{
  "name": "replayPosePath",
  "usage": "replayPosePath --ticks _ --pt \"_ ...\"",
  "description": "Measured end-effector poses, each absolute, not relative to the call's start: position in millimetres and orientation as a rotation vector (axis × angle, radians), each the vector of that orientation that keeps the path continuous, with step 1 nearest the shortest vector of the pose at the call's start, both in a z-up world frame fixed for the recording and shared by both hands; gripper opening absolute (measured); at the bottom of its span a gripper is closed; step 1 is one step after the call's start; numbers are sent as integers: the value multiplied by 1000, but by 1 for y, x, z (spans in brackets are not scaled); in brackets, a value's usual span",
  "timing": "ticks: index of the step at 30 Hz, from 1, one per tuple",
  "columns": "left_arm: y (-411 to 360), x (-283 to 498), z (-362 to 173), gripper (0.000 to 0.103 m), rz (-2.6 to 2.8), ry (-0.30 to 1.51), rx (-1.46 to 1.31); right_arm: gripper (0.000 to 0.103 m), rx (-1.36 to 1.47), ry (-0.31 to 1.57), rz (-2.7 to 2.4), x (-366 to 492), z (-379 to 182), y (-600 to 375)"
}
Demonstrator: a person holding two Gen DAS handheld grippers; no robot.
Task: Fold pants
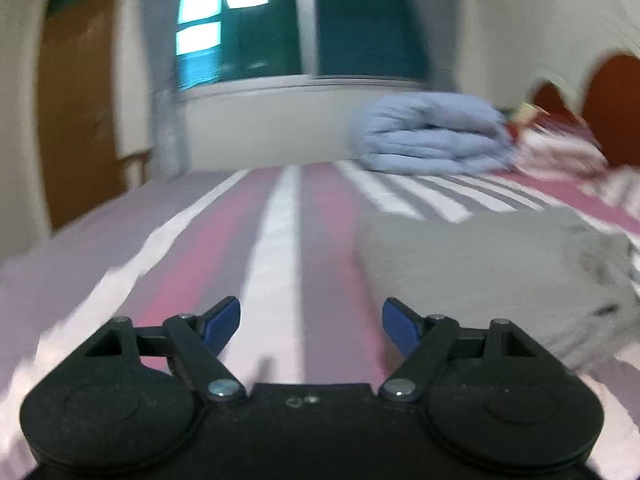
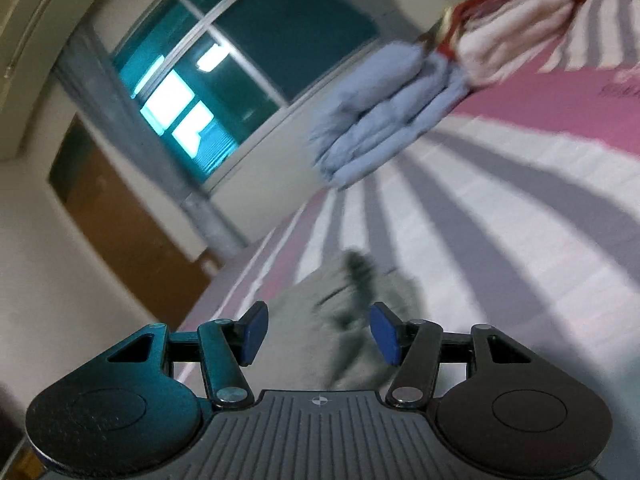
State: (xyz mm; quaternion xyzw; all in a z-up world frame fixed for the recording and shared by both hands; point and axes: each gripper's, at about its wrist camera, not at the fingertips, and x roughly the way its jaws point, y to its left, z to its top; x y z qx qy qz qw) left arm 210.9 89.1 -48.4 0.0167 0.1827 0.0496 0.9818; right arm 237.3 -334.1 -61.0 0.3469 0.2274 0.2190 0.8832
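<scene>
- Pants point(image 1: 496, 264): grey, lying folded into a compact block on the bed, right of centre in the left wrist view. Near-left edge looks straight, right end rumpled with dark marks or cord ends, too blurred to tell which.
- Same pants point(image 2: 352, 320) in the right wrist view: just ahead of the gripper, a rumpled end with a dark streak at the top.
- Left gripper point(image 1: 311, 326): jaws spread, nothing between them. Only striped sheet shows in the gap. The pants sit to its right, apart from the blue pads point(image 1: 400, 330).
- Right gripper point(image 2: 319, 334): jaws spread, pants fabric visible through the gap. Blue pads point(image 2: 382, 334) don't appear to press on it; cloth looks to lie beyond them, not pinched.
- Right wrist view is rolled hard, so the bed and window sit on a slant. Both views are motion-blurred.
- Bed point(image 1: 280, 232): sheet with pink, white and grey stripes running from near to far.
- Blue quilt point(image 1: 432, 138): folded into a thick roll at the far right of the bed, well apart from the pants.
- Pile of red and white bedding point(image 1: 560, 140) just right of the quilt, touching it, against a red-brown headboard point(image 1: 616, 96).
- Window point(image 1: 296, 28) on the far wall, dark teal glass with bright reflections.
- Brown wooden door point(image 1: 76, 100) at far left.
</scene>
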Motion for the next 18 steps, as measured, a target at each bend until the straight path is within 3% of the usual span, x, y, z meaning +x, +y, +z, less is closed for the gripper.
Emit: replayPosePath --ticks 8,9,10,15,18 --pt "95 211 -50 76 77 370 4 56 832 647 450 281 -93 -312" --pt "97 211 -51 76 70 373 8 31 835 653 452 286 -94 -310" --pt "98 210 -52 76 66 375 8 14 824 665 449 290 -93 -309" --pt "106 209 -56 77 73 372 -45 15 871 490 459 268 -76 -337" --pt "110 210 -56 77 77 380 -62 15 886 568 431 275 -97 -345"
